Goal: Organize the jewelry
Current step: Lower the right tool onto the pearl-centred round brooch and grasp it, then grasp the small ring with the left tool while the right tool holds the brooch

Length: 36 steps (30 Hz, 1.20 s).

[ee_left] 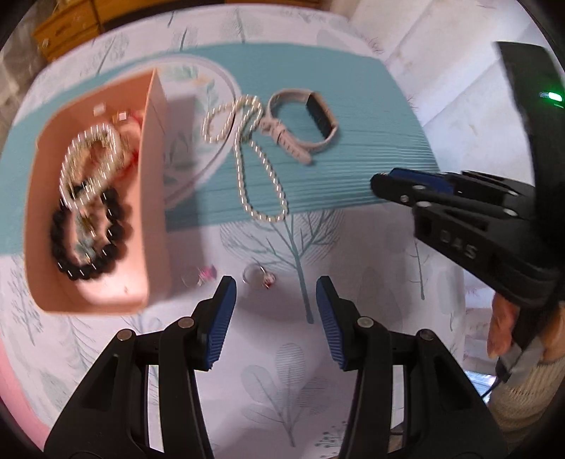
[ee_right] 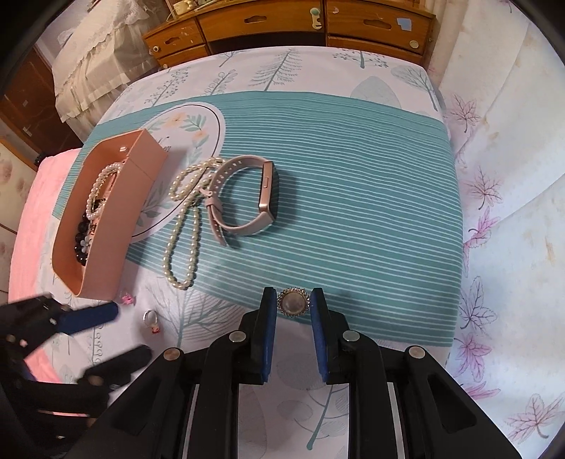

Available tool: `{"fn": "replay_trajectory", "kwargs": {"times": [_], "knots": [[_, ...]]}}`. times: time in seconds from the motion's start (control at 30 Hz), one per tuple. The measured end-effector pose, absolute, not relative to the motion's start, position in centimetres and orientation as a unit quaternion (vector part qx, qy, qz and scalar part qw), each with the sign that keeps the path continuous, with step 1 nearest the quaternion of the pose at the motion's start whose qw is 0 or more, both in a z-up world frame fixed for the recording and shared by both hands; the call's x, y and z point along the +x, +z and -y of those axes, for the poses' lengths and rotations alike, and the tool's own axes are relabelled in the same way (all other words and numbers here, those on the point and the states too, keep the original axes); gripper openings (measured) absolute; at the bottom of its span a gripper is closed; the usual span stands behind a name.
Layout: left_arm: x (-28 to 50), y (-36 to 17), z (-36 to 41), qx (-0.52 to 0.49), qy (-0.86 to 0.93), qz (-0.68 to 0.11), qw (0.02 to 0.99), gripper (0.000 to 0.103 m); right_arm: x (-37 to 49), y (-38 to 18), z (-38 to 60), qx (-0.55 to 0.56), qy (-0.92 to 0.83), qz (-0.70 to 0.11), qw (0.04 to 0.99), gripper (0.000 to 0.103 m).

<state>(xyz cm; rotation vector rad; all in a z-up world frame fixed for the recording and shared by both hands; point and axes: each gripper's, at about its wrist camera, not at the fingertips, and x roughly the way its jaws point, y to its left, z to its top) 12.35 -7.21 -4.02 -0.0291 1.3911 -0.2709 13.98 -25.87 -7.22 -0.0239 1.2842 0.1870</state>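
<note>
Several jewelry pieces lie on a bed cover printed with trees (ee_right: 293,70) and crossed by a teal striped band (ee_right: 353,197). Brooch (ee_right: 293,303): round, pale stone in a rayed metal rim, at the near edge of the band, between the fingers of the right gripper (ee_right: 293,310); these stand apart on either side of it, and contact cannot be told. Box (ee_right: 106,212): pink, open-topped, at the left; it holds a black bead bracelet (ee_left: 88,233) and a pearl strand (ee_left: 88,155), with smaller items too blurred to name. Pearl necklace (ee_right: 183,219): looped on the band just right of the box, its far end touching the watch (ee_right: 243,197), a pink-strapped band lying on its side. Two small pieces, a ring (ee_right: 150,317) and a pink charm (ee_right: 128,300), rest on the printed cloth near the box's near end. Left gripper (ee_left: 275,310): fingers well apart, holding nothing, above the cloth just near the ring. Wooden drawers (ee_right: 282,21) stand at the far side.
</note>
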Motion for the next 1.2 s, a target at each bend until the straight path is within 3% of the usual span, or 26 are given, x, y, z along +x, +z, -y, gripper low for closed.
{"fn": "replay_trajectory", "kwargs": {"times": [0.53, 0.83, 0.9, 1.2], "knots": [[12.9, -6.0, 6.8, -0.072, -0.073, -0.671, 0.735, 0.038, 12.6, -6.0, 27.4, 0.005, 0.094, -0.587, 0.804, 0.019], [13.4, -5.8, 6.9, -0.05, -0.061, -0.659, 0.748, 0.037, 12.4, -6.1, 27.6, 0.01, 0.098, -0.587, 0.804, 0.019], [14.0, -6.0, 7.8, -0.039, -0.06, -0.655, 0.753, 0.027, 12.4, -6.3, 27.6, 0.011, 0.097, -0.588, 0.803, 0.019], [14.3, -5.9, 9.6, -0.003, -0.073, -0.653, 0.754, 0.025, 12.6, -6.8, 28.1, 0.022, 0.093, -0.59, 0.801, 0.019]]}}
